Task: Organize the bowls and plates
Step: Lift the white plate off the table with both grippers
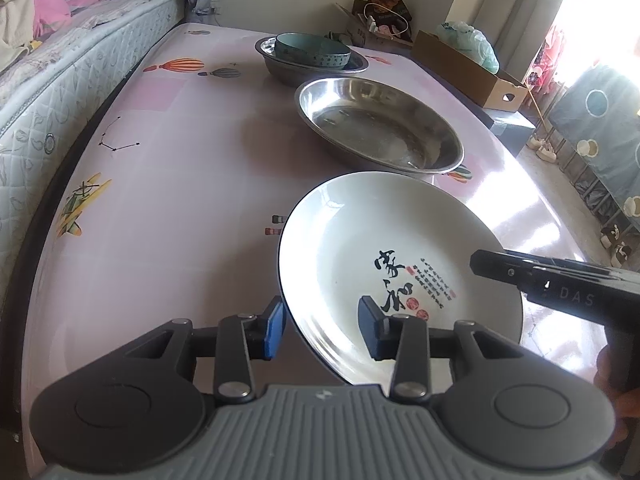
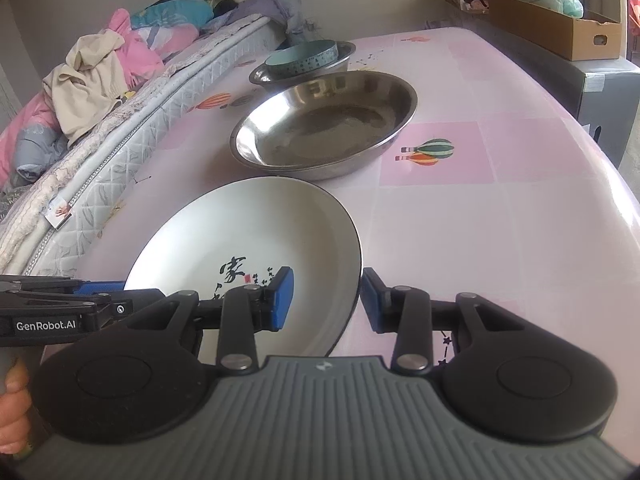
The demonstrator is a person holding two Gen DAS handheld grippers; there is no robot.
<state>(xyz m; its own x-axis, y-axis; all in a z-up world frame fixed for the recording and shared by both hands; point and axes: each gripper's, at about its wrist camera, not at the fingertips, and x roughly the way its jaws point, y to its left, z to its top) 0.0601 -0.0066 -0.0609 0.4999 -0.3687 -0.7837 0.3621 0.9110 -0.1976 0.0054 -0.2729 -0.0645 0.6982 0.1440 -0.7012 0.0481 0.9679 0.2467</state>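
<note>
A white plate [image 1: 360, 248] [image 2: 248, 232] with black calligraphy lies just in front of a wide steel pan [image 1: 376, 124] [image 2: 320, 128] on the pink tablecloth. My left gripper [image 1: 322, 330] straddles its left rim, one blue pad outside and one on the inner wall, shut on it. At the opposite rim my right gripper [image 2: 326, 300] grips the same way. Each gripper's fingers [image 1: 496, 268] [image 2: 100, 287] show in the other's view. Farther back, a teal bowl [image 1: 316, 50] [image 2: 300, 56] sits inside a smaller steel basin [image 1: 288, 70] [image 2: 344, 60]. Whether the plate rests on the table is unclear.
A mattress [image 1: 60, 92] [image 2: 120, 152] piled with clothes runs along the table's left side. A cardboard box [image 1: 472, 72] [image 2: 552, 28] holding a plastic bag stands beyond the far right corner. A person's hand [image 2: 14, 408] holds the left gripper's handle.
</note>
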